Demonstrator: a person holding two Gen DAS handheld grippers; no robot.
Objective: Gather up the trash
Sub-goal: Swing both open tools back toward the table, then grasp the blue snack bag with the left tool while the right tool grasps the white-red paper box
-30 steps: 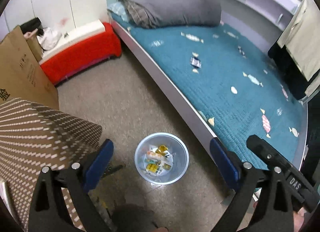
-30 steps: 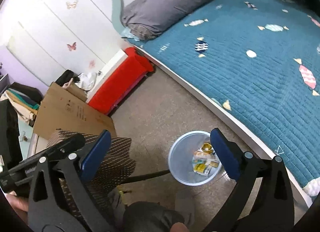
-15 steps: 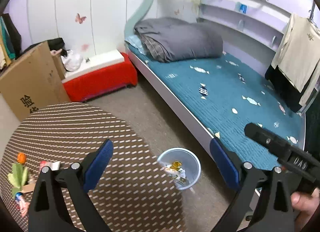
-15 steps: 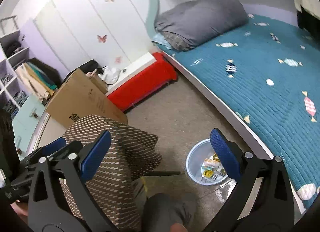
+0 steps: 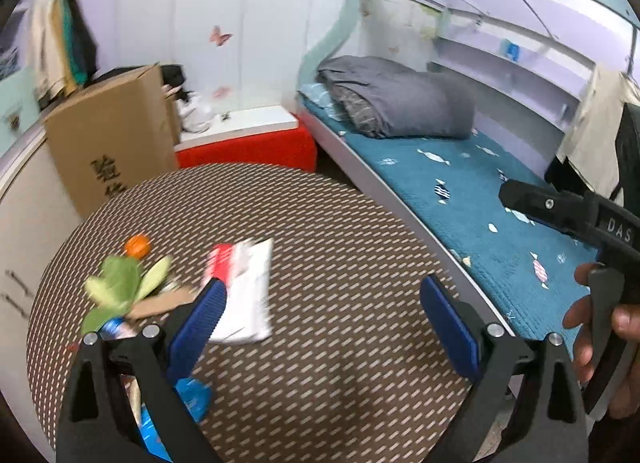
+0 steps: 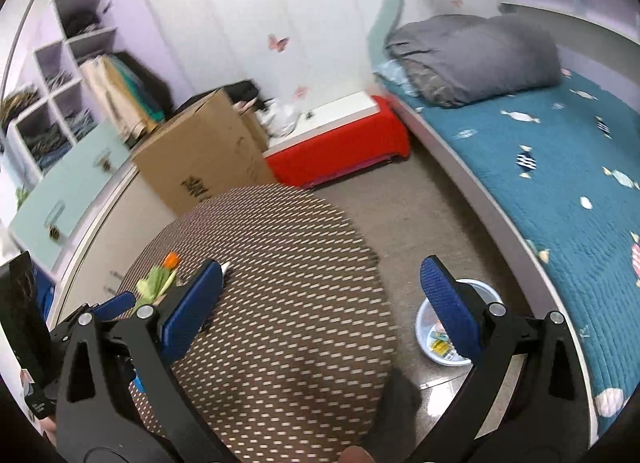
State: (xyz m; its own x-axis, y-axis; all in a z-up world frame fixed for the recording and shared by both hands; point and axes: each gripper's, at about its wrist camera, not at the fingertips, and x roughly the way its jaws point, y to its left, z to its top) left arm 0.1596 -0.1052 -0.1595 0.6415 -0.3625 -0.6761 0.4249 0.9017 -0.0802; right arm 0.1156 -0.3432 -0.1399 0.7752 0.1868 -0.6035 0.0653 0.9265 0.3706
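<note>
Trash lies on the left part of a round brown patterned table (image 5: 340,247): a white-and-red wrapper (image 5: 244,291), a green leafy piece (image 5: 120,287), an orange ball (image 5: 137,245) and a blue packet (image 5: 192,399). My left gripper (image 5: 320,319) hovers open over the table, its left finger just in front of the wrapper, holding nothing. My right gripper (image 6: 320,295) is open and empty above the table's near edge. A pale blue bin (image 6: 472,359) with several wrappers inside stands on the floor right of the table.
A bed with a teal cover (image 5: 460,199) and a grey duvet (image 5: 400,103) runs along the right. A cardboard box (image 5: 108,135) and a red bench (image 5: 248,151) stand behind the table. A hand (image 5: 592,323) holds the right gripper's handle.
Both grippers have risen from the bin on the floor and swung left to the table top. The table and its trash now fill the views. Both stay open.
</note>
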